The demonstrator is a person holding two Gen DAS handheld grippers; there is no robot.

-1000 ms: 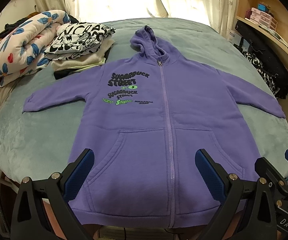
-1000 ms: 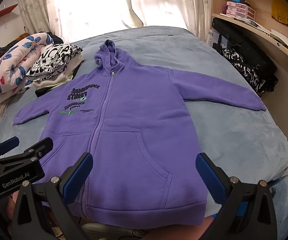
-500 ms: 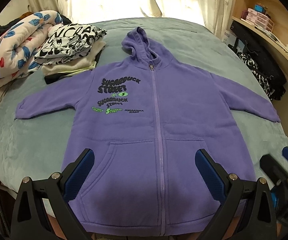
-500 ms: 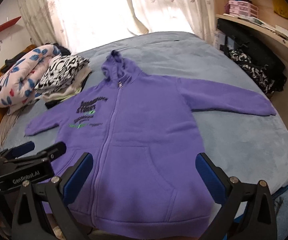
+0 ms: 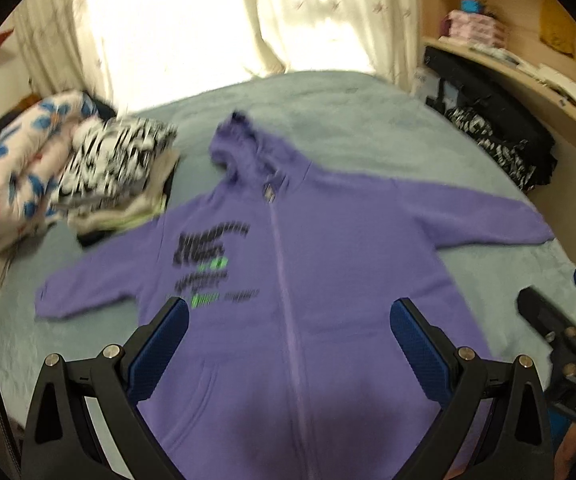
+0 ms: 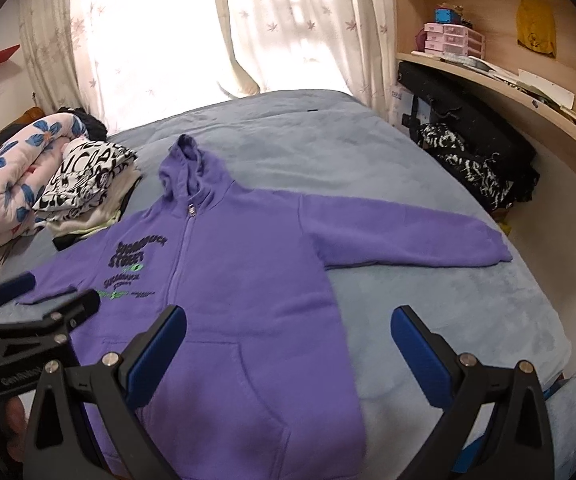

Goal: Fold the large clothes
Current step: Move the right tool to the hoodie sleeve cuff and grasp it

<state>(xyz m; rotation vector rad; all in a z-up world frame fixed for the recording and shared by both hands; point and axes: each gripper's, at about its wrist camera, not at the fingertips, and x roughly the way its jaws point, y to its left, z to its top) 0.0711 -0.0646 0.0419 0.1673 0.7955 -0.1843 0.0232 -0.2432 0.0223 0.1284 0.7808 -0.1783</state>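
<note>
A purple zip hoodie (image 5: 328,280) (image 6: 247,280) lies flat, front up, on the bed (image 6: 428,300), both sleeves spread out and the hood pointing to the window. My left gripper (image 5: 288,328) hangs open above the hoodie's lower front, nothing between its blue pads. My right gripper (image 6: 288,332) is open too, over the hoodie's right pocket area and the blanket beside it. Each gripper shows at the edge of the other's view. The left wrist view is blurred by motion.
A stack of folded clothes (image 6: 87,188) with a black-and-white print on top sits at the left of the bed, beside a rolled floral quilt (image 6: 3,184). Dark bags and clothes (image 6: 476,160) lie along the wooden shelf (image 6: 528,92) on the right. Curtains (image 6: 288,20) hang behind.
Both grippers have risen and tilted up, so more of the window and shelf shows. The hoodie lies as before. Both grippers stay open.
</note>
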